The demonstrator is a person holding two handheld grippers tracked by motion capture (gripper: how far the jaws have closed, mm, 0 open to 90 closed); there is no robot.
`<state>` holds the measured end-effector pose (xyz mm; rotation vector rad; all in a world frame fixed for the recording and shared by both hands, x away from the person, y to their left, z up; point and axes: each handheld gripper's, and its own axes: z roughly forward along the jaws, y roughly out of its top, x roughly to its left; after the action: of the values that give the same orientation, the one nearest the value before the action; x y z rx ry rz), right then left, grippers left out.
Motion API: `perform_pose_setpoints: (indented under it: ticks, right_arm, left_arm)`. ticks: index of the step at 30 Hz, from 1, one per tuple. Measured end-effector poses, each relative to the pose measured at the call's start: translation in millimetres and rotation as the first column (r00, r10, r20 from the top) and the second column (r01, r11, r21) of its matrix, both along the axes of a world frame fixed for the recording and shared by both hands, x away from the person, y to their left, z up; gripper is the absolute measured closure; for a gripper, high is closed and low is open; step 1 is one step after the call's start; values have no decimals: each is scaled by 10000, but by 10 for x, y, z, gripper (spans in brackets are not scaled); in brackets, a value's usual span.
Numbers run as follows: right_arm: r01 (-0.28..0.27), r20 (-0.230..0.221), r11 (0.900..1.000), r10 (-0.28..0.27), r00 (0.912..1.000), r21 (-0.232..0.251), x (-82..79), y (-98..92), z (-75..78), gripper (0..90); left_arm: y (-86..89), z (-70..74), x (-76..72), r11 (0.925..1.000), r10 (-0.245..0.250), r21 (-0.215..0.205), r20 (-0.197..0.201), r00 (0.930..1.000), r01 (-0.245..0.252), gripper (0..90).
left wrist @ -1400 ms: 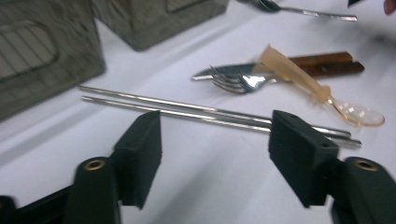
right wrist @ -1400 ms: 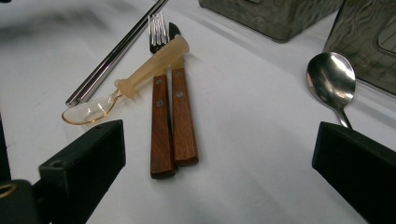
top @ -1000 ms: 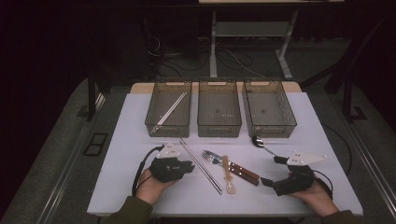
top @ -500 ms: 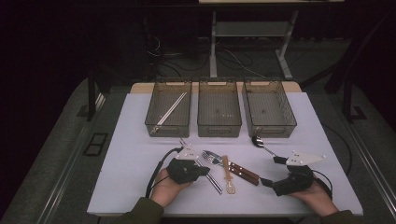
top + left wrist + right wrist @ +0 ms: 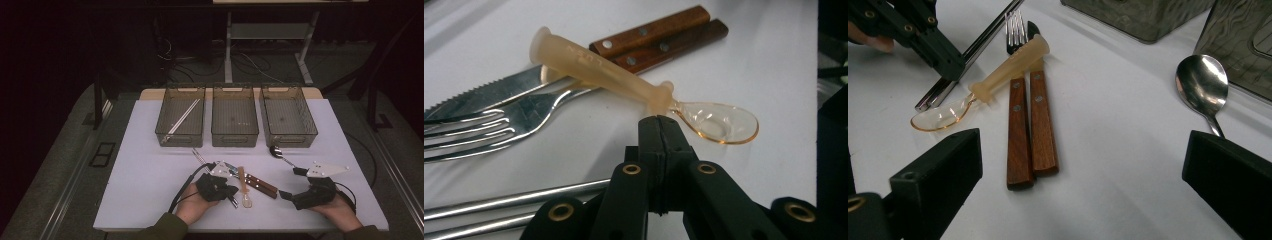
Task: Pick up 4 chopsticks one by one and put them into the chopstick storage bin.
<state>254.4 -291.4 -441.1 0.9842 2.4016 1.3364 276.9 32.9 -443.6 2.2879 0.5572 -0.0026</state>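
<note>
My left gripper point(image 5: 233, 195) point(image 5: 659, 122) is shut with nothing between its jaws. Its tip sits just short of the neck of an amber plastic spoon point(image 5: 244, 188) point(image 5: 624, 75) point(image 5: 998, 75). That spoon lies across a wooden-handled knife and fork point(image 5: 261, 184) point(image 5: 659, 35) point(image 5: 1030, 125). A pair of metal chopsticks point(image 5: 499, 205) point(image 5: 983, 40) lies beside and under the left gripper point(image 5: 950, 67). My right gripper point(image 5: 292, 183) point(image 5: 1083, 180) rests open on the table, empty, facing the wooden handles. A metal spoon point(image 5: 278, 152) point(image 5: 1200, 82) lies beyond it.
Three grey bins stand in a row at the back of the white table point(image 5: 150, 165): the left bin point(image 5: 166, 131) holds pale chopsticks point(image 5: 185, 114), while the middle bin point(image 5: 235, 135) and right bin point(image 5: 288, 136) look bare. Dark floor surrounds the table.
My left gripper has slid right across the table to the cutlery pile, up to the amber spoon. The right gripper has kept still.
</note>
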Motion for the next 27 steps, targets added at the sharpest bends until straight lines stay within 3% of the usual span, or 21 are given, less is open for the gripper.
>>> perform_pose_setpoints:
  ticks: [27]
  right_arm:
    - [-3, 51, 10000, 3, 10000, -10, -3, -4, 5, 25]
  left_arm:
    - [100, -25, -50, 9997, -114, 205, -584, 9982, 127, 890]
